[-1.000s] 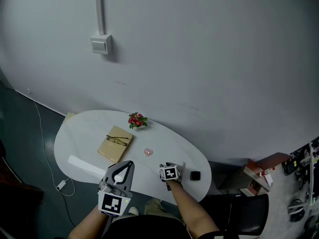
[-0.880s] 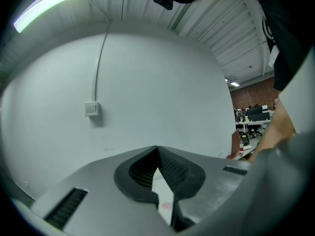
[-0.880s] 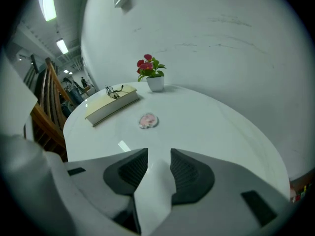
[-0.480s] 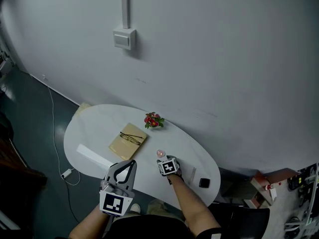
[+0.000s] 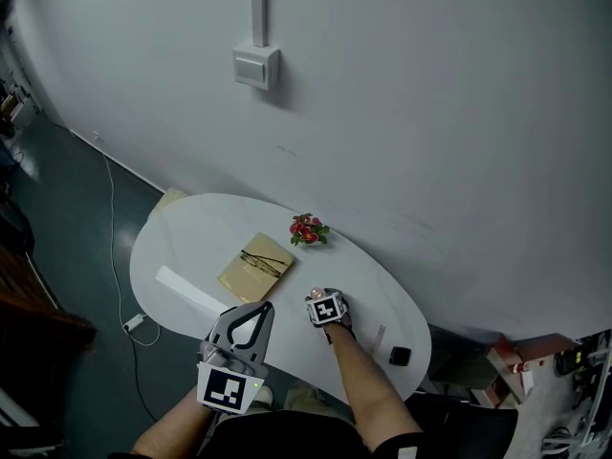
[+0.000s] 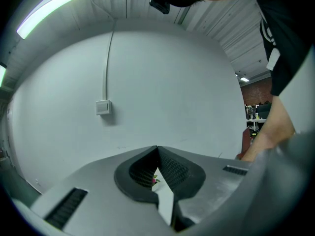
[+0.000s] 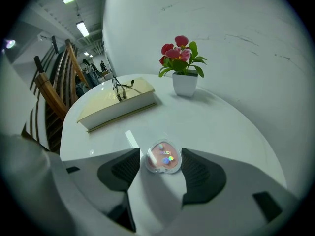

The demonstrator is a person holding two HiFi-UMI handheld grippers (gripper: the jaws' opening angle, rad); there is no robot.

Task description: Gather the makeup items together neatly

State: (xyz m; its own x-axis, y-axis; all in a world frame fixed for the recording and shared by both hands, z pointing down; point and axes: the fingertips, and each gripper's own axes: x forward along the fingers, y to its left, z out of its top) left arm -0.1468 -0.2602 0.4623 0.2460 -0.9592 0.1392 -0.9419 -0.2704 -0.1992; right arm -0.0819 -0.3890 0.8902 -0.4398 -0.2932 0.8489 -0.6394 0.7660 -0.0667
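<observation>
Now you are holding your right gripper [image 7: 160,154] with jaws spread around the pink heart case [image 7: 164,159] near the middle of the table [image 5: 182,247], likely to grab it, while your left gripper [image 6: 157,149] is hanging back, jaws pressed together.

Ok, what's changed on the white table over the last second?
The right gripper moved left, from the thin white stick and small black square case to the pink heart-shaped compact; its jaws widened and now flank it without gripping. The left gripper stays shut and raised; tan book with glasses and potted red flowers unmoved.
</observation>
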